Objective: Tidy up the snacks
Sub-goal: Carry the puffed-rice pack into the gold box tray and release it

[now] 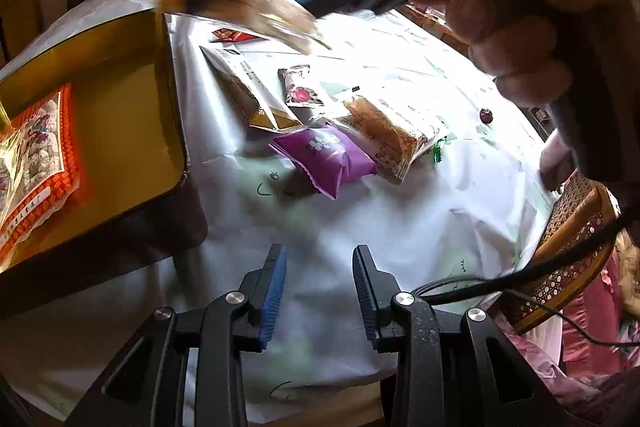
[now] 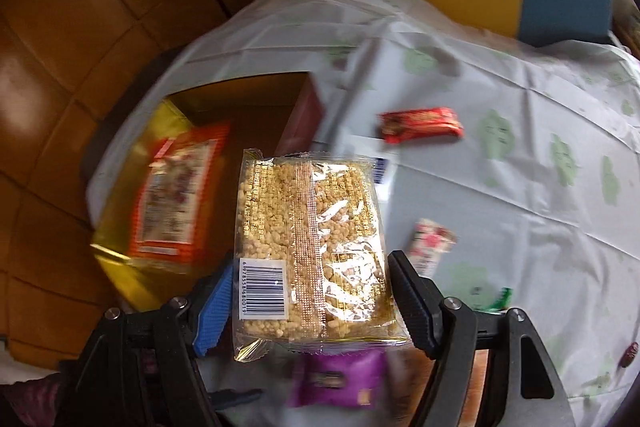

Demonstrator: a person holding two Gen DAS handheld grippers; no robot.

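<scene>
Sunlit over a white, leaf-printed table (image 2: 520,75), we are carrying a puffed-rice cake pack (image 2: 312,247) pinched across its width in our right claw (image 2: 316,303); its long axis is pointing away from us, and the gold tray (image 2: 116,251) is lying just left of it. Our left claw (image 1: 320,291) is hanging spread and empty, nearer the purple packet (image 1: 324,159).

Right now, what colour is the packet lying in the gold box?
Orange, with a clear window, in the gold box; the packet shows best in the left wrist view.
</scene>
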